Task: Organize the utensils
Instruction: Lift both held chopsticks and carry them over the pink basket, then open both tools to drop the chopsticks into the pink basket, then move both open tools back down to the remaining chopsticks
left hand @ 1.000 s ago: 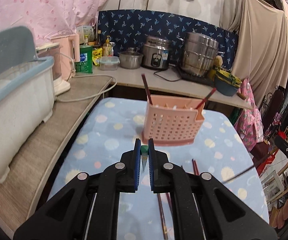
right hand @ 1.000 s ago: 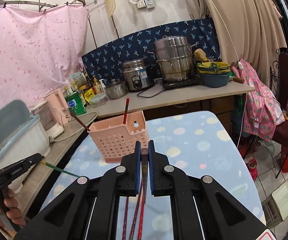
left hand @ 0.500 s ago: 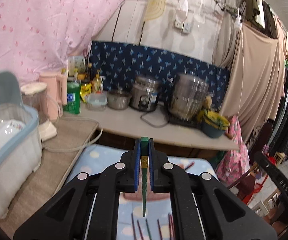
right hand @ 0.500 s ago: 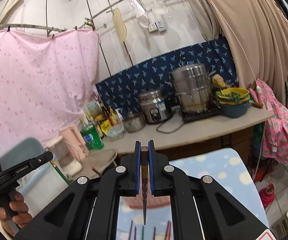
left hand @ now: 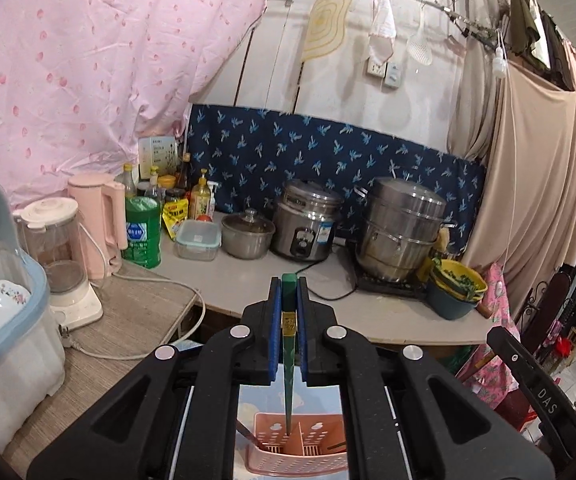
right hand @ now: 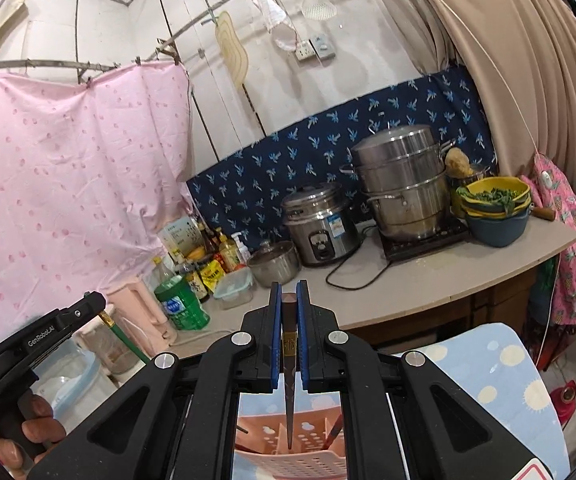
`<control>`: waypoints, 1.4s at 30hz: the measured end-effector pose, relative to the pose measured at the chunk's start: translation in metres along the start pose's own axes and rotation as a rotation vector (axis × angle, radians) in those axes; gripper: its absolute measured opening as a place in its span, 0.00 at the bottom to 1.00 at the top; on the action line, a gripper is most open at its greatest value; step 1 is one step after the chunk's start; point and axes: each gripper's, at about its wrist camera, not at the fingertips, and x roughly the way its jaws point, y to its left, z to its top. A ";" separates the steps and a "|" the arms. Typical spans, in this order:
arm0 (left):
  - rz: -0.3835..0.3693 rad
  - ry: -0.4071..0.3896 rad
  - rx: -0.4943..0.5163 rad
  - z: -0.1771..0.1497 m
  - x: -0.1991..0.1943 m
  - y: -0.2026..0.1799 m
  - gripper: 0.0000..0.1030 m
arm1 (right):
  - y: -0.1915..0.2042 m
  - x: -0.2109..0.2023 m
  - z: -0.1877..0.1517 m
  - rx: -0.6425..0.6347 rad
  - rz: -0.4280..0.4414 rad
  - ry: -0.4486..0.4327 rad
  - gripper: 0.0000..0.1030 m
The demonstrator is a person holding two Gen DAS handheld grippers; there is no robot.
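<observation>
Hanging clamped in the left gripper [left hand: 288, 300], the green chopstick [left hand: 288, 364] points tip-down over the pink basket [left hand: 300, 444]. The right gripper [right hand: 288, 304] pinches a brown chopstick [right hand: 289, 380] likewise, upright, tip above the basket's compartments.

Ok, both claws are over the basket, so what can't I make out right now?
- Left wrist view: pink perforated plastic basket flanked by claw arms, base cut off by the frame edge.
- Right wrist view: dark brown chopstick tip's compartment unclear.
- Table beneath: mostly hidden in both views.
</observation>
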 end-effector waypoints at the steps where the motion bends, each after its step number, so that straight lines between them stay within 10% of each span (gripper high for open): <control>1: 0.001 0.012 0.001 -0.006 0.005 0.001 0.07 | -0.002 0.006 -0.005 -0.002 -0.004 0.014 0.07; 18: 0.009 0.153 0.006 -0.062 0.036 0.011 0.07 | -0.020 0.038 -0.048 -0.020 -0.038 0.134 0.10; 25: 0.019 0.148 0.011 -0.066 0.020 0.014 0.34 | -0.019 0.013 -0.047 -0.022 -0.027 0.109 0.13; 42: 0.034 0.205 0.083 -0.130 -0.044 0.018 0.41 | -0.016 -0.078 -0.113 -0.070 0.013 0.173 0.17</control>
